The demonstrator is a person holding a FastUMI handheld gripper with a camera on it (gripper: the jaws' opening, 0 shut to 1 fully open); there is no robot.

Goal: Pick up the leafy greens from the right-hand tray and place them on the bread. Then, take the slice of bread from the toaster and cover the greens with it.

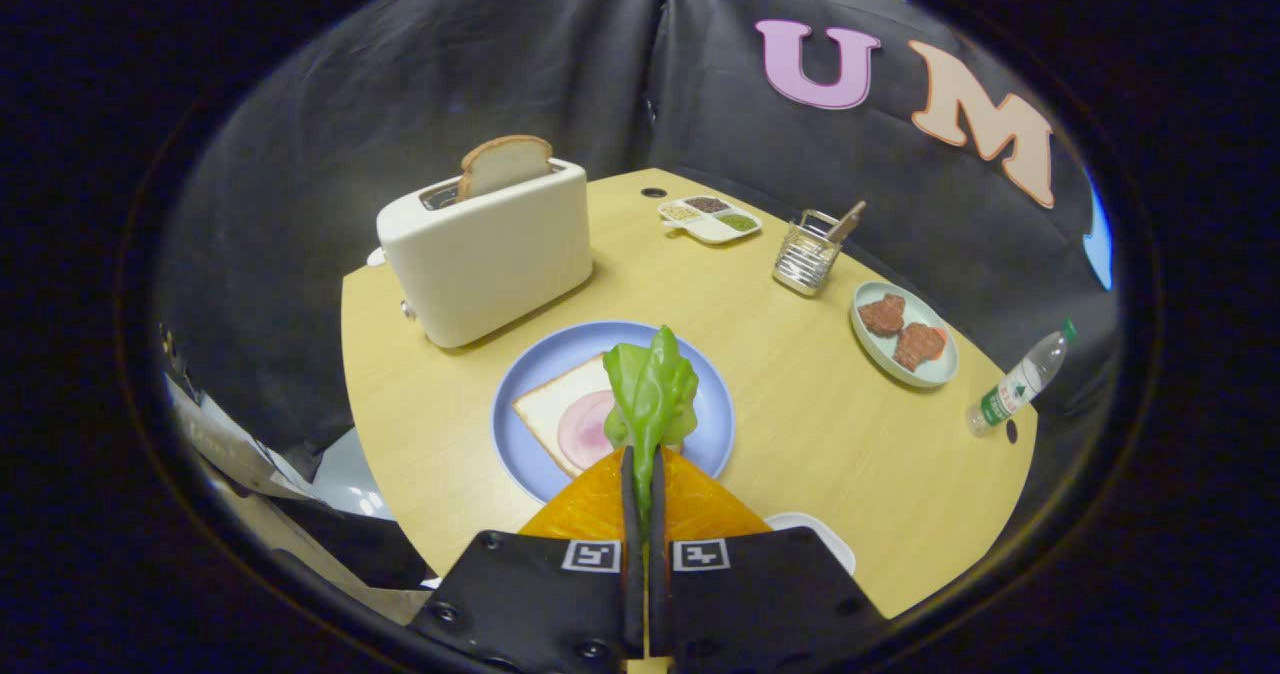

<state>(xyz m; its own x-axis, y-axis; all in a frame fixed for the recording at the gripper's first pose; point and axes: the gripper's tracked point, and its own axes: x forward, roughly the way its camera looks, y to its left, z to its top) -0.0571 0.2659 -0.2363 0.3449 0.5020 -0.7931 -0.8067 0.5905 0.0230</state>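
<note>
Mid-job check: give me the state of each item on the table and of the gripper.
gripper: shut on the leafy greens
leafy greens: held upright above the blue plate, not yet placed
bread on plate: flat, with a pink slice on top
blue plate: on the table
toaster: bread slice sticking up from a slot
bottle: capped

Nothing here can be read: the bottle (1018, 379) lying at the table's (800, 424) right edge wears a green and white label too small to make out, and the tongs (645, 474) carry two square coded markers, no words.
</note>
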